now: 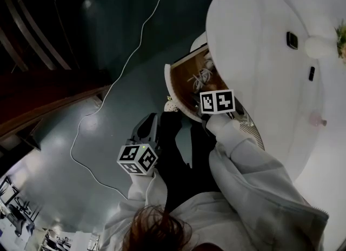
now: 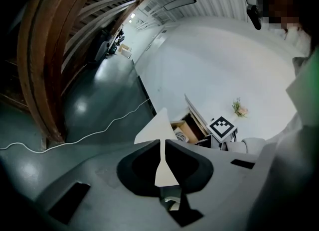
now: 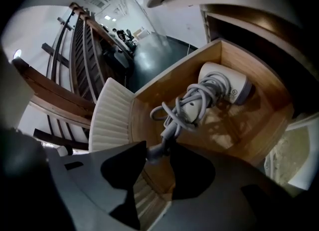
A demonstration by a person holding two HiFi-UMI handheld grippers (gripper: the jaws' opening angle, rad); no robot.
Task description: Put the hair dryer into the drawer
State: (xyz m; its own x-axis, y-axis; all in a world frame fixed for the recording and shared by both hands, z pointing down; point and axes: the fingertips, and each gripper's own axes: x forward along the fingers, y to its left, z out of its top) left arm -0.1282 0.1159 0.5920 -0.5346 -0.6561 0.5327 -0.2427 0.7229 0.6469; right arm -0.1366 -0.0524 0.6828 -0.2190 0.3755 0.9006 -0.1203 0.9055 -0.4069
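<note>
We find the hair dryer [image 3: 219,88] lying inside the drawer [image 3: 259,125], which juts out from under the worktop [image 1: 259,55]. Our right gripper [image 3: 158,150] sits above the drawer's front, closed on the dryer's cord end. Our left gripper [image 2: 160,145] hangs well to the left, over the floor [image 1: 65,152] and near a cable [image 1: 123,66].

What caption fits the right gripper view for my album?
Right claw grips the hair dryer by its handle end, cord wrapped around it, inside the open wooden drawer.
</note>
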